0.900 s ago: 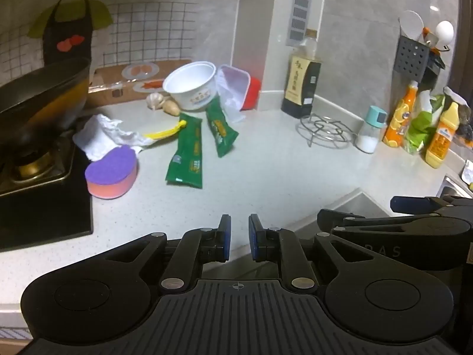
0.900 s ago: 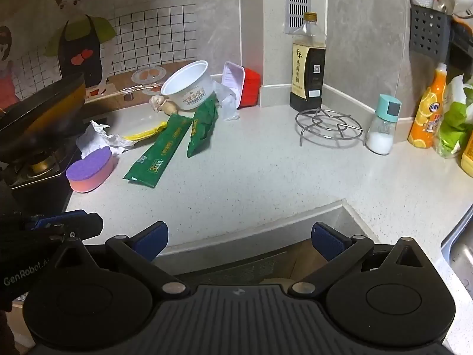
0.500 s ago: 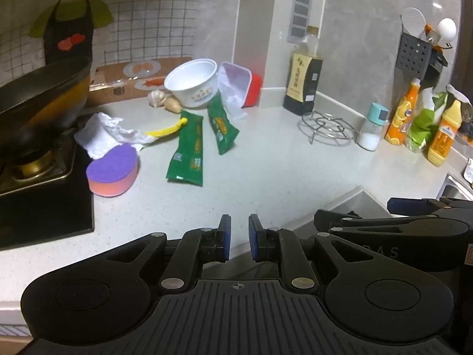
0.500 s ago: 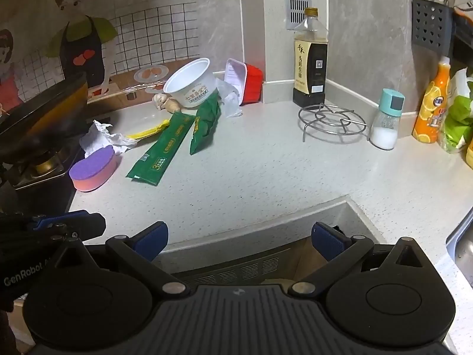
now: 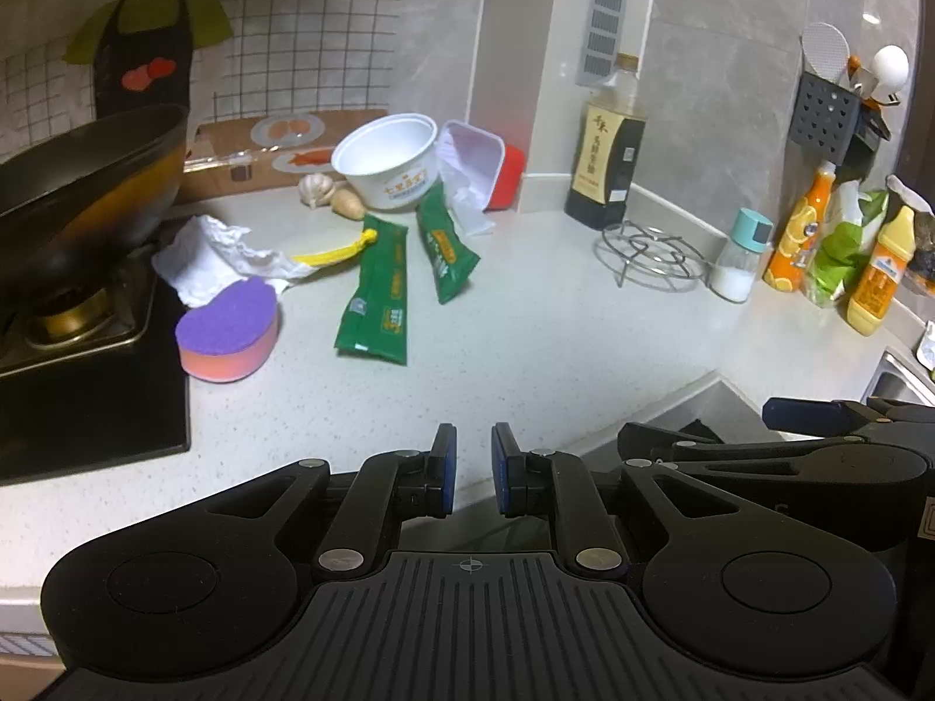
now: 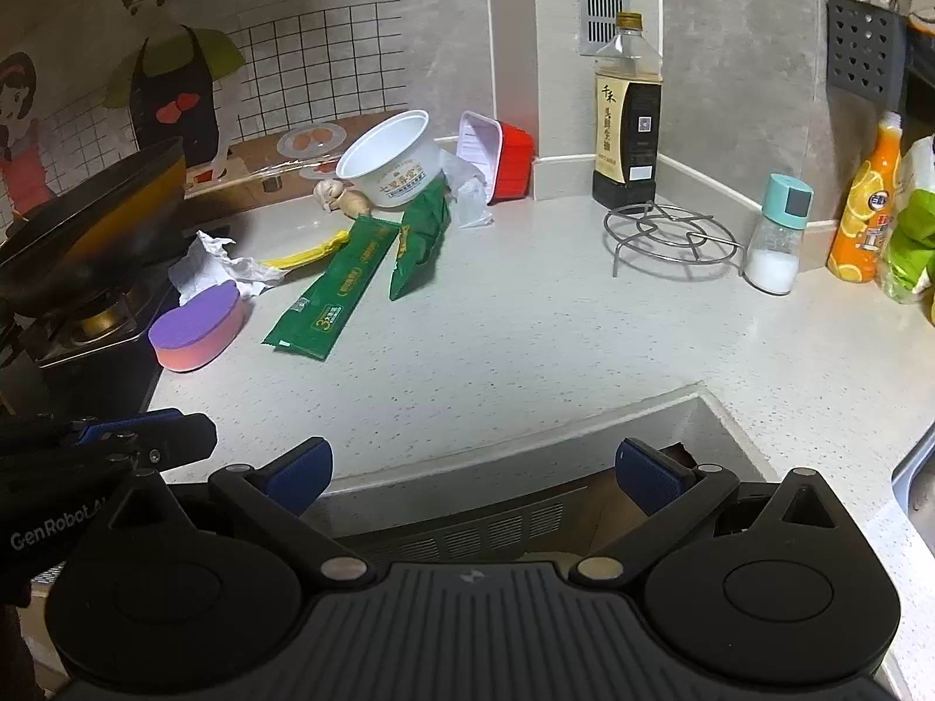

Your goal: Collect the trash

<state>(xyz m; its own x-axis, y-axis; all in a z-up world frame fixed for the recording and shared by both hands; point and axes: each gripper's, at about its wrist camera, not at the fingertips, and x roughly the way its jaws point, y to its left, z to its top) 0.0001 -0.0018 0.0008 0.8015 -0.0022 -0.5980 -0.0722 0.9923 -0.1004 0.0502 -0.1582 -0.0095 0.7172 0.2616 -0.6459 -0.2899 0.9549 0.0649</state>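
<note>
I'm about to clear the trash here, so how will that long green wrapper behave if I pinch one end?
The long green wrapper lies flat and looks empty, so it is probably light and floppy and would droop from a pinched end. Its glossy film may be slippery. Lying flush on the counter, it could slide rather than lift.

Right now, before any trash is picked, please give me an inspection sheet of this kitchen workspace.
Surface: pale speckled countertop, stove at its left end, sink edge at far right.
Job's things: two green wrappers, crumpled paper, yellow strip, tipped white bowl, red tray on its side; all lie untouched.
Clutter: purple sponge, garlic, wire trivet, salt shaker, dark sauce bottle, orange bottle.
Grippers: left gripper nearly closed, empty; right gripper wide open, empty.
Cables: nothing seen.
Surroundings: wok on the burner, tiled wall, wall-mounted utensil rack.
</note>
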